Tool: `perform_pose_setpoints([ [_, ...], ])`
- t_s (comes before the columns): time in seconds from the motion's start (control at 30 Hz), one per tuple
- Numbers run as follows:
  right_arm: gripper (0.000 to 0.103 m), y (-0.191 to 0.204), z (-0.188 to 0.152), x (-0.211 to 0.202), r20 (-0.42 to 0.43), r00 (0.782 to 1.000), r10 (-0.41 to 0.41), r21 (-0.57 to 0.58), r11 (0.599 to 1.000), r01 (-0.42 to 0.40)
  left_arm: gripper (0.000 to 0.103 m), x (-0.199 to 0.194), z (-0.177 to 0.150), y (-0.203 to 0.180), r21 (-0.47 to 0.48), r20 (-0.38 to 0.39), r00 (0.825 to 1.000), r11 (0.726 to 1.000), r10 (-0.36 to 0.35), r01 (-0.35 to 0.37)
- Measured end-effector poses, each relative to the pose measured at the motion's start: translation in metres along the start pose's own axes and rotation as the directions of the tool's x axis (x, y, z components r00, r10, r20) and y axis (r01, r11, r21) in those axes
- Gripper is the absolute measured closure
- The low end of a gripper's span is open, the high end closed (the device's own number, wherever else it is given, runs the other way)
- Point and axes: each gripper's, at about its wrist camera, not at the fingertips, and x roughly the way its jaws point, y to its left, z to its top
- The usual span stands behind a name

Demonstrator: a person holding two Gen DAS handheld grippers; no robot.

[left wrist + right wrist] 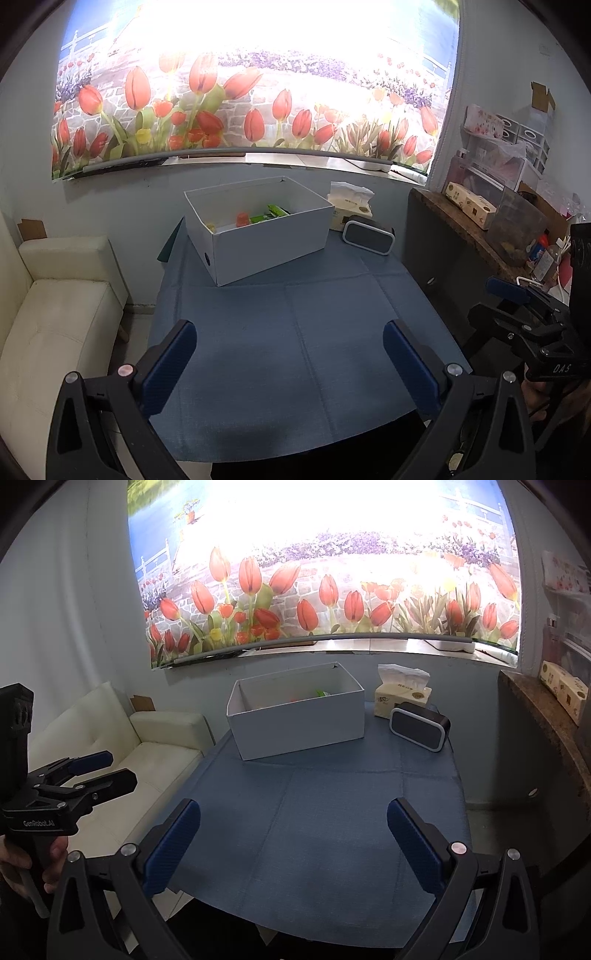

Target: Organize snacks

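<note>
Left wrist view, from left to right: a cream sofa (55, 325) stands beside the left edge of the table (295, 350), which is covered in a blue-grey cloth. The left gripper (290, 354) hovers over the near half of that cloth, its jaws spread wide with nothing between the blue pads (168, 369). Toward the far edge sits a white box (266, 243), open at the top and turned at a slight angle. Inside it lie the snacks (264, 216): an orange piece, green packets and something yellow near the left wall. Just right of the box, at the far right corner, a tissue pack (349, 205) stands with a white tissue sticking up, and a small dark speaker (367, 238) with a pale rim lies in front of it, touching or nearly so. Further right a dark counter (458, 218) carries cartons and clutter. At the right border the right gripper (511, 297) shows side-on, held by a hand (535, 397) and off the table's right edge.

Right wrist view gives the same layout from the other side: the left gripper (105, 768) is seen at the left, in front of the sofa (147, 753), gripped by a hand (22, 864). The right gripper (293, 834) hangs above the near part of the cloth, its jaws likewise wide apart and empty. The box (295, 727) stands near the far edge with only a glimpse of green and orange over its rim, and the tissue pack (400, 698) and speaker (419, 729) are beside it. A tulip-print blind (325, 590) covers the window behind.
</note>
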Motion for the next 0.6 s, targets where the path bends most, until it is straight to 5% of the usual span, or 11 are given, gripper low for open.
perform_pose_setpoints([
  [0.6,0.0,-0.0025,0.0009,-0.0011,-0.001,1.0,0.01,0.006,1.0,-0.01,0.0,-0.002,-0.0019,-0.0015,0.005,0.002,1.0,1.0,-0.01,0.01],
])
